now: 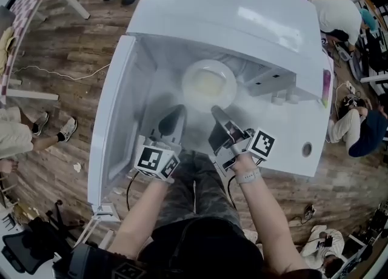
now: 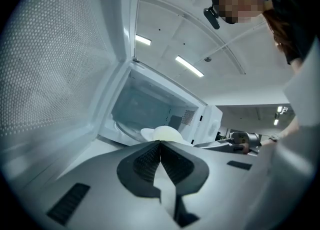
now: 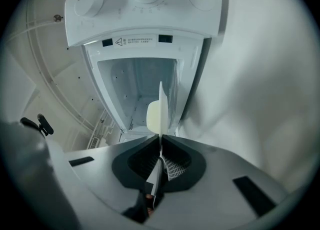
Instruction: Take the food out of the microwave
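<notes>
A white plate point(image 1: 209, 84) with pale food lies in the mouth of the white microwave point(image 1: 242, 11), whose door point(image 1: 112, 120) hangs open to the left. My right gripper point(image 1: 215, 110) is shut on the plate's near rim. In the right gripper view the plate point(image 3: 157, 114) stands edge-on and runs down between the closed jaws point(image 3: 160, 139). My left gripper point(image 1: 180, 109) hovers just left of it, short of the plate, shut with nothing in it. In the left gripper view its closed tips point(image 2: 160, 143) point at the plate point(image 2: 165, 134) just beyond.
The control panel with its knobs point(image 3: 145, 4) sits beside the cavity. The open door walls off the left side point(image 2: 55, 74). People sit and stand on the wooden floor around point(image 1: 357, 129). A cable point(image 1: 54, 73) trails at the left.
</notes>
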Action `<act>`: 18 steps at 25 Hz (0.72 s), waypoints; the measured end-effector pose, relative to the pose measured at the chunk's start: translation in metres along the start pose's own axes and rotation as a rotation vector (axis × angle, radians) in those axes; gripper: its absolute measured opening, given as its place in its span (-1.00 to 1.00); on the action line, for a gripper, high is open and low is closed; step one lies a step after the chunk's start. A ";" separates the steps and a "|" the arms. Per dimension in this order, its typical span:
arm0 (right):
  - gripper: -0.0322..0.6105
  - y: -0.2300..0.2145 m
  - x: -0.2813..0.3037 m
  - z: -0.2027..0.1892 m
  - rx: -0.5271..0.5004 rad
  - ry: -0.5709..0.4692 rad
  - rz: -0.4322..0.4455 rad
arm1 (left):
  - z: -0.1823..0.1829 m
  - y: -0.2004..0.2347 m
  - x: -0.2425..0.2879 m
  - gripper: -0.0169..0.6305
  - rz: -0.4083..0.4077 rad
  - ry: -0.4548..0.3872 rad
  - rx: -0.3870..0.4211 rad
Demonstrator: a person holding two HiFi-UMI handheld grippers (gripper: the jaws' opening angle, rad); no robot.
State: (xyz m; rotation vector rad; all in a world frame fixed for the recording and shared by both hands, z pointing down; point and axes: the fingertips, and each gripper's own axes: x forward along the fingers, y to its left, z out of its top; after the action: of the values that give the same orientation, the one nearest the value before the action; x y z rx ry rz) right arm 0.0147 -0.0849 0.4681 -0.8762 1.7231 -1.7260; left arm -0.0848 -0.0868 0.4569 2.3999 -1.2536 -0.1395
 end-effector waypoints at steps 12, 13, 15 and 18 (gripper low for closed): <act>-0.81 -0.002 -0.052 -0.013 0.000 -0.036 0.018 | -0.005 -0.031 -0.005 -0.92 -0.080 0.028 0.038; -0.81 -0.002 -0.056 -0.013 0.000 -0.038 0.020 | -0.006 -0.035 -0.004 -0.92 -0.085 0.028 0.041; -0.81 -0.001 -0.065 -0.015 0.000 -0.039 0.024 | -0.008 -0.043 -0.005 -0.92 -0.092 0.030 0.046; -0.81 -0.001 -0.078 -0.013 -0.006 -0.039 0.033 | -0.011 -0.054 -0.007 -0.92 -0.094 0.026 0.044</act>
State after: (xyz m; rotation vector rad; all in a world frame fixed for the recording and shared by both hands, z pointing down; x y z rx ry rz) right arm 0.0549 -0.0168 0.4644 -0.8730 1.7089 -1.6723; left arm -0.0441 -0.0507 0.4439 2.4917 -1.1436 -0.1095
